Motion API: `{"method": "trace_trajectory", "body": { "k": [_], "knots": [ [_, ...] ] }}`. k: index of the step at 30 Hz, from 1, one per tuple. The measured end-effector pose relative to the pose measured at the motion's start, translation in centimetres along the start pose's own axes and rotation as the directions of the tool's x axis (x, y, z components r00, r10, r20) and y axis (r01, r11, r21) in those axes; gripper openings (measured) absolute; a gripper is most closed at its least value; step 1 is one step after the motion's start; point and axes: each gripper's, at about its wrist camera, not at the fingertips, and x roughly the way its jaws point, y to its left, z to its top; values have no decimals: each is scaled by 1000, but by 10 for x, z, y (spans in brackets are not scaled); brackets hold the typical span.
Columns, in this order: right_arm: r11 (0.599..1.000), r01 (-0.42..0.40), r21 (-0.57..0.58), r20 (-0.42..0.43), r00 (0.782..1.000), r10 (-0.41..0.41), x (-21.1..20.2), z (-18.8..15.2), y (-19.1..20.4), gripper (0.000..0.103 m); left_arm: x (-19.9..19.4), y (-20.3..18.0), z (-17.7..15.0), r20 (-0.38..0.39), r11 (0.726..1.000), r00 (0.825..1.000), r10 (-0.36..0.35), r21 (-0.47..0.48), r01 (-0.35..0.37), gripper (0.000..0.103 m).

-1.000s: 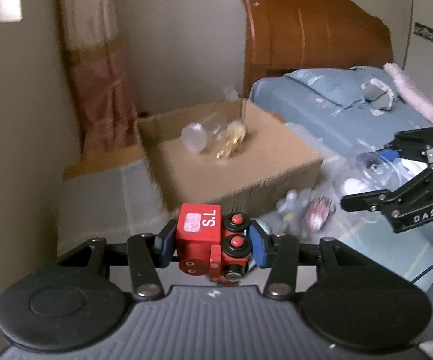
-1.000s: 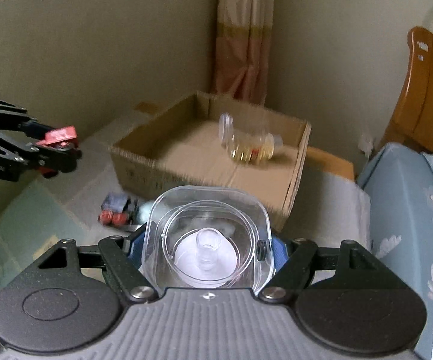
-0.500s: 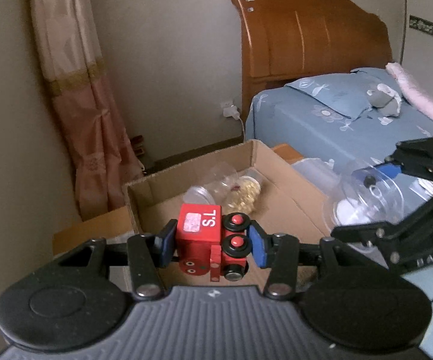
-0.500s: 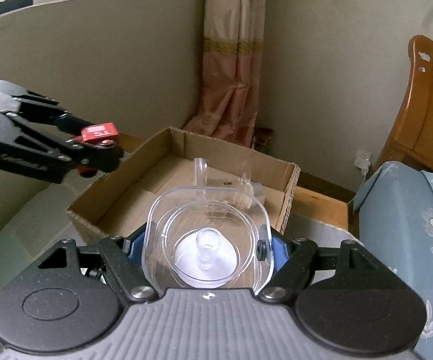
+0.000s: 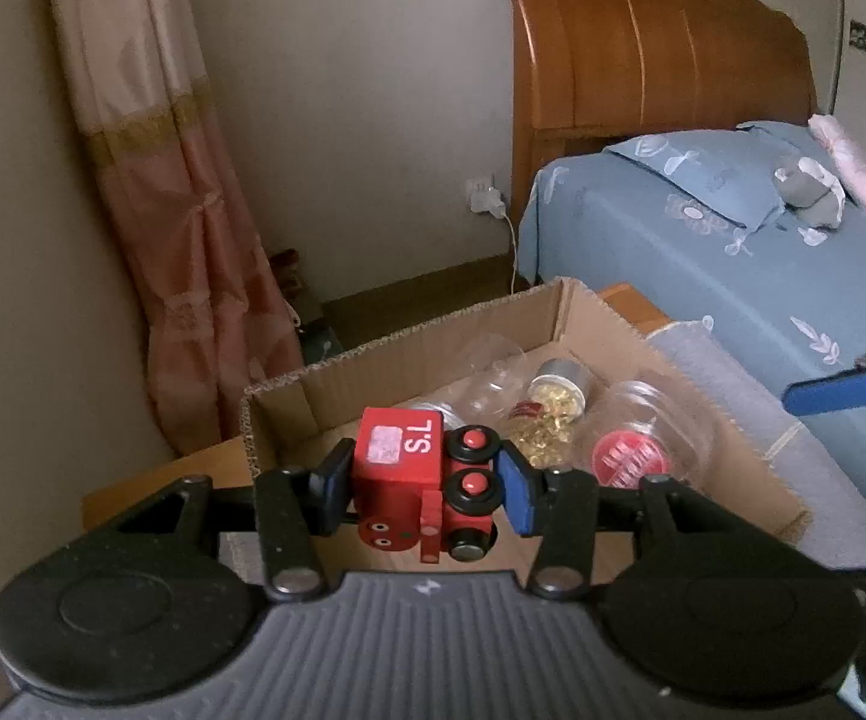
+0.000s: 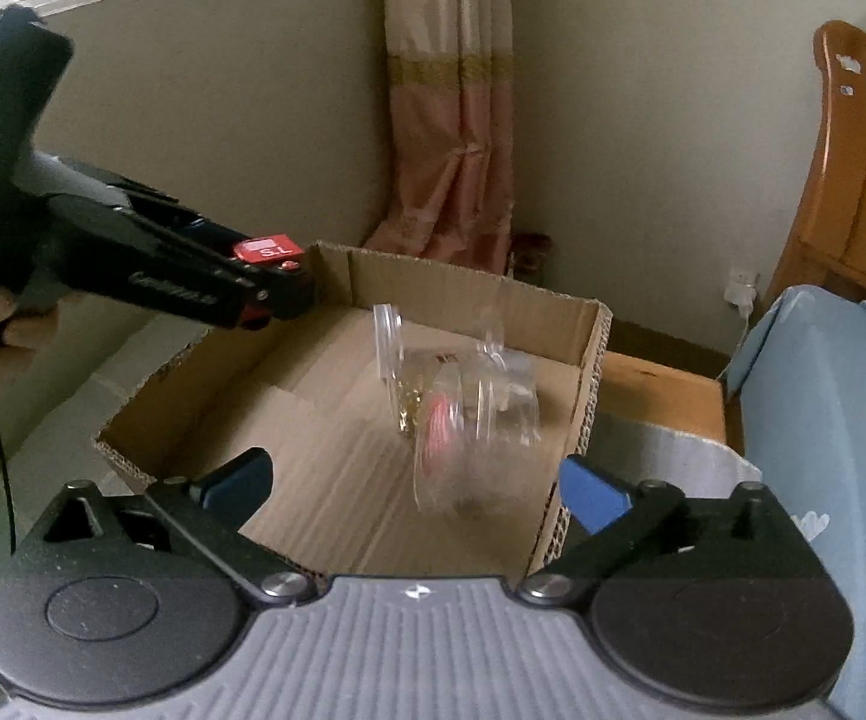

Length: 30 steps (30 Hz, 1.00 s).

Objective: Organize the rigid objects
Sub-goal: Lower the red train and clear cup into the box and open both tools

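R gripper (image 6: 414,489) jaws opening, empty, clear jar (image 6: 475,414) dropping into cardboard box (image 6: 583,408); L gripper (image 5: 420,480) clamping red toy train (image 5: 420,480) over box, risking hitting jars if released.

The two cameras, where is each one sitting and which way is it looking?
Left wrist: sits on the left gripper, looks down into the cardboard box; shows its fingers clamping the red toy train.
Right wrist: sits on the right gripper, jaws opening with nothing between; shows a hand holding the left gripper.
Shared: box, train, clear jars.
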Motion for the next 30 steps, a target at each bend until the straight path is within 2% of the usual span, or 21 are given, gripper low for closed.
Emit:
{"method": "trace_trajectory", "body": {
  "k": [10, 12, 14, 15, 22, 30],
  "knots": [
    [1000, 10, -9, -3, 1000, -10, -14, -9, 2, 103, 17, 5, 8, -18, 1000, 1000, 15, -16, -16, 48],
    [1000, 8, -6, -2, 1000, -8, -16, -11, 2, 103, 19, 6, 8, -2, 999, 1000, 31, -13, -32, 58],
    [1000, 10, -7, -5, 1000, -10, -17, -12, 3, 103, 19, 6, 7, 3, 998, 998, 56, -18, -56, 98],
    [1000, 12, -9, -3, 1000, -12, -19, -12, 4, 103, 17, 7, 6, 13, 997, 997, 73, -24, -73, 100],
    [1000, 19, 1, 5, 1000, -19, -32, -18, 10, 103, -1, 9, -4, 7, 997, 999, 49, -62, -49, 100],
    [1000, 26, 8, 18, 1000, -26, -53, -32, 23, 103, -35, 0, -20, 38, 996, 997, 70, -58, -68, 100]
  ]
}}
